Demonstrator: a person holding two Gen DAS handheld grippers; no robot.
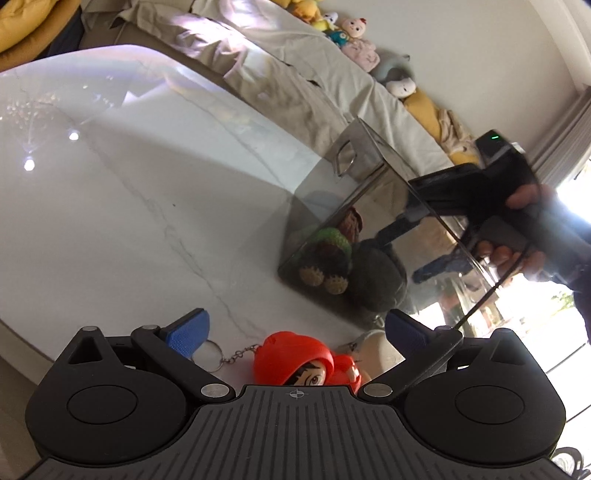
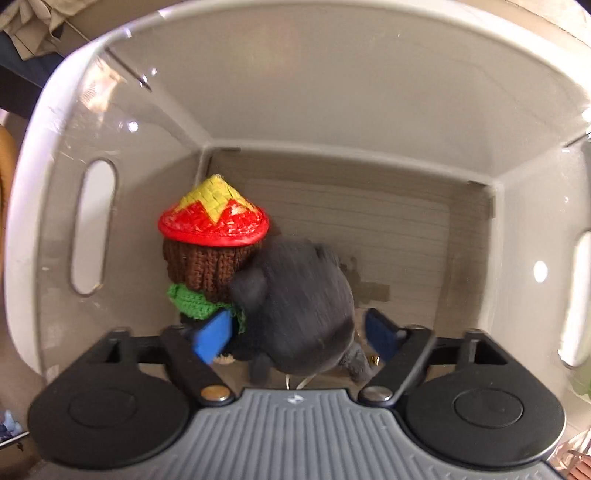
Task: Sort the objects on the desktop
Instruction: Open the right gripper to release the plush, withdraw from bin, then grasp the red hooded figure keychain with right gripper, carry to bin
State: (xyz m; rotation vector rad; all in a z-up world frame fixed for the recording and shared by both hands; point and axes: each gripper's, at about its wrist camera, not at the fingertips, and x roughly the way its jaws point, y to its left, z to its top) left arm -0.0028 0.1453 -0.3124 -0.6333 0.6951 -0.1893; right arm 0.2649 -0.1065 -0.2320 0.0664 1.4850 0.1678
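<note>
A clear storage bin (image 1: 332,206) stands on the white marble table (image 1: 129,206). Inside it lie a crocheted doll with a red-and-yellow hat (image 2: 212,243) and a dark grey plush toy (image 2: 303,306); both show through the bin wall in the left wrist view, the doll (image 1: 328,254) beside the plush (image 1: 376,273). My right gripper (image 2: 297,338) reaches down into the bin, open, its blue pads either side of the grey plush, which looks blurred. My left gripper (image 1: 295,332) is open above a red-hooded figure keychain (image 1: 295,362) lying on the table in front of the bin.
The bin has slot handles (image 2: 94,225) in its side walls. A sofa with beige cover (image 1: 295,74) and several plush toys (image 1: 354,33) runs behind the table. The table's near edge (image 1: 22,343) lies at lower left.
</note>
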